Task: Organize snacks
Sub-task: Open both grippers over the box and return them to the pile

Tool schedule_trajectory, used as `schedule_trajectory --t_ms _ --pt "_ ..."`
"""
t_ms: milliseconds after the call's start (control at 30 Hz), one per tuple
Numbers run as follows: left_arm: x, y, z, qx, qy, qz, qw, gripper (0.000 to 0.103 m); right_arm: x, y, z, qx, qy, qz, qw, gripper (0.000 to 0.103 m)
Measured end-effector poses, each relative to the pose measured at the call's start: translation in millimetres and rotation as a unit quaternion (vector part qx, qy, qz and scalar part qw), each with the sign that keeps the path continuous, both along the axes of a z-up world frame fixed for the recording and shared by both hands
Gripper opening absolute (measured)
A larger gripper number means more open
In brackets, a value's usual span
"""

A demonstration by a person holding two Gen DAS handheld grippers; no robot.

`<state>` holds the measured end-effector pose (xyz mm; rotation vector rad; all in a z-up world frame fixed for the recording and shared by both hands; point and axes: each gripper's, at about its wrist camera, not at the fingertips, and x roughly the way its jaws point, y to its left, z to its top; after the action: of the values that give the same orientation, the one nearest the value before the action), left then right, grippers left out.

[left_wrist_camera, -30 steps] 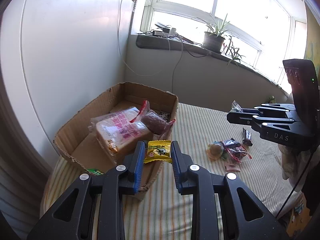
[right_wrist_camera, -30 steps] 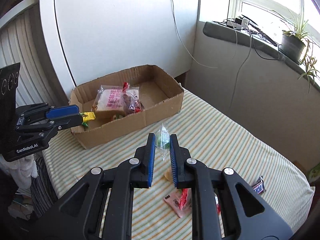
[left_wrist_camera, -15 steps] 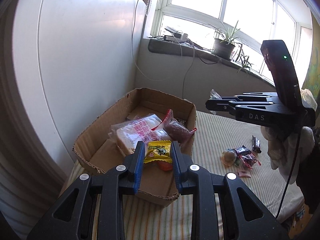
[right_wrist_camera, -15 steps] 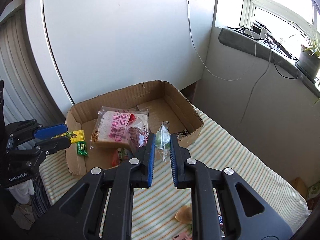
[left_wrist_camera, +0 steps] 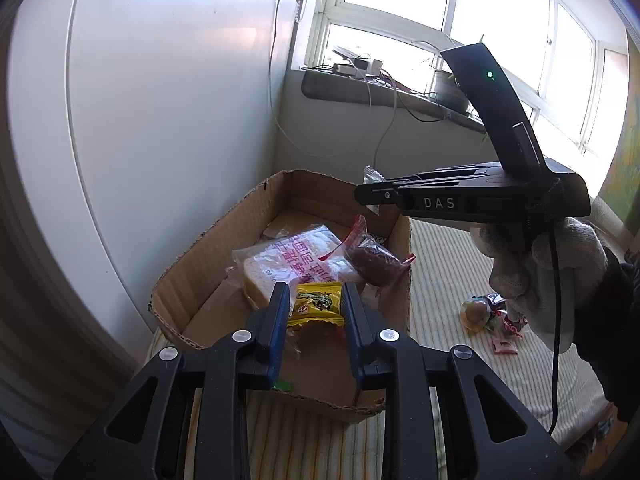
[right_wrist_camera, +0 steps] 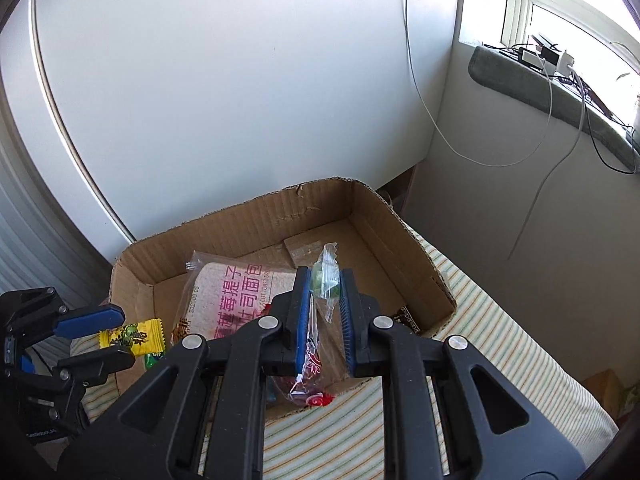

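We hold both grippers above the cardboard box (right_wrist_camera: 372, 216): left gripper (left_wrist_camera: 316, 310) clamps the yellow candy (left_wrist_camera: 317, 309), right gripper (right_wrist_camera: 325, 292) pinches the clear packet (right_wrist_camera: 326, 276).

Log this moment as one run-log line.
left gripper: shut on yellow candy | right gripper: shut on clear packet | both over cardboard box | nothing released yet
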<state>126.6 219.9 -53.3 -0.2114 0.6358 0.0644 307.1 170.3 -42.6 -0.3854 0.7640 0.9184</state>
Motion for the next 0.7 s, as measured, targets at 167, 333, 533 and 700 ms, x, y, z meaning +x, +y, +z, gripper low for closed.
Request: schedule_trajectory --t_ms 167,333,533,700 --pt "2.3 -1.3 -2.2 0.006 0.000 -0.004 1.0000 0.025 6.1 6.3 -7.3 -0.005 0.008 0.000 1.000 0.014" --pt "2.6 -2.2 -2.7 0.010 0.001 -0.004 0.9999 0.025 9.6 10.5 -11.6 -0.006 0.017 0.005 1.000 0.014" --pt "1.1 -3.4 -1.8 0.015 0.001 0.003 0.9999 0.026 7.6 12.8 -13.1 -0.006 0.013 0.005 1.000 0.015" --pt "-0.4 -4.4 -0.2 0.022 -0.002 0.011 0.9997 0.056 2.3 8.6 -9.2 0.000 -0.003 0.002 1.000 0.074"
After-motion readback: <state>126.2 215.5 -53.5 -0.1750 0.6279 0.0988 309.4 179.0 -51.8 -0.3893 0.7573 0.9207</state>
